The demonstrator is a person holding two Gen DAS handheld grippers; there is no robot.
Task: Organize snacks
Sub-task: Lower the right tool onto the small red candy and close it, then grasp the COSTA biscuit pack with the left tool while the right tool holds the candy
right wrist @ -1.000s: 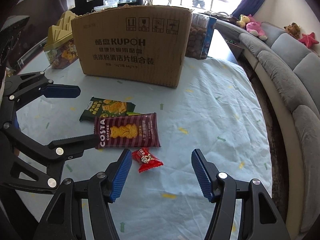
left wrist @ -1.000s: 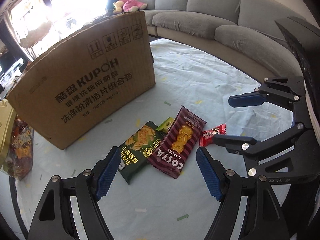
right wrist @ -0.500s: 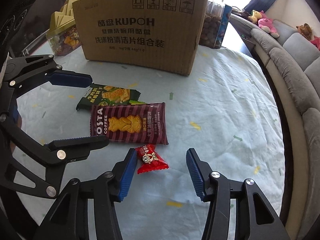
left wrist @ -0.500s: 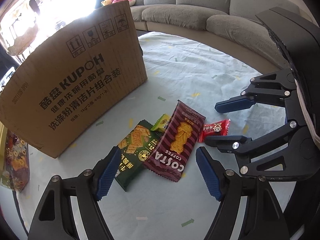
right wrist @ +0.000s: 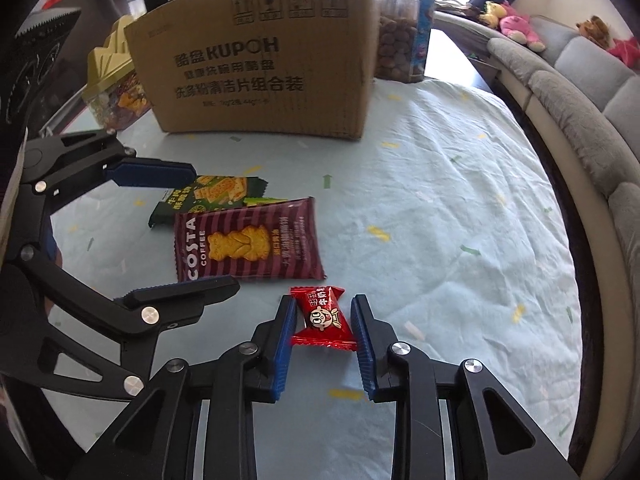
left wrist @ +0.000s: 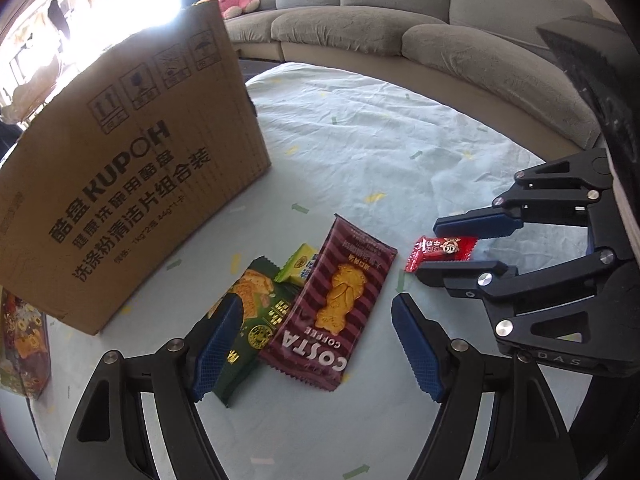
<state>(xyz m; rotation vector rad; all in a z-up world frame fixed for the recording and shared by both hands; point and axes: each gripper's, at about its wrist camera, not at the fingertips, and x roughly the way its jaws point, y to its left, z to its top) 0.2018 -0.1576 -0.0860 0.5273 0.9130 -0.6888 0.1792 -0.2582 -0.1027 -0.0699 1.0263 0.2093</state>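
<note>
A small red candy (right wrist: 322, 316) lies on the pale blue tablecloth (right wrist: 440, 220). My right gripper (right wrist: 324, 308) is closing around it, and both blue pads touch the wrapper's ends. The left wrist view shows the same candy (left wrist: 444, 246) between the right gripper's (left wrist: 430, 249) fingers. A maroon Costa biscuit packet (left wrist: 340, 304) lies flat beside a dark green cracker packet (left wrist: 256, 308), with a small yellow-green packet (left wrist: 298, 262) tucked between them. My left gripper (left wrist: 314, 312) hangs open just above these two packets and holds nothing.
A large cardboard box (right wrist: 264, 60) stands behind the snacks. A yellow-lidded snack jar (right wrist: 116, 92) sits to its left and a clear tub of brown balls (right wrist: 400, 48) to its right. A grey sofa (left wrist: 480, 60) curves around the table's far edge.
The right gripper's jaws have come together from wide apart onto the red candy. The left gripper has drifted a little closer over the packets and stayed open.
</note>
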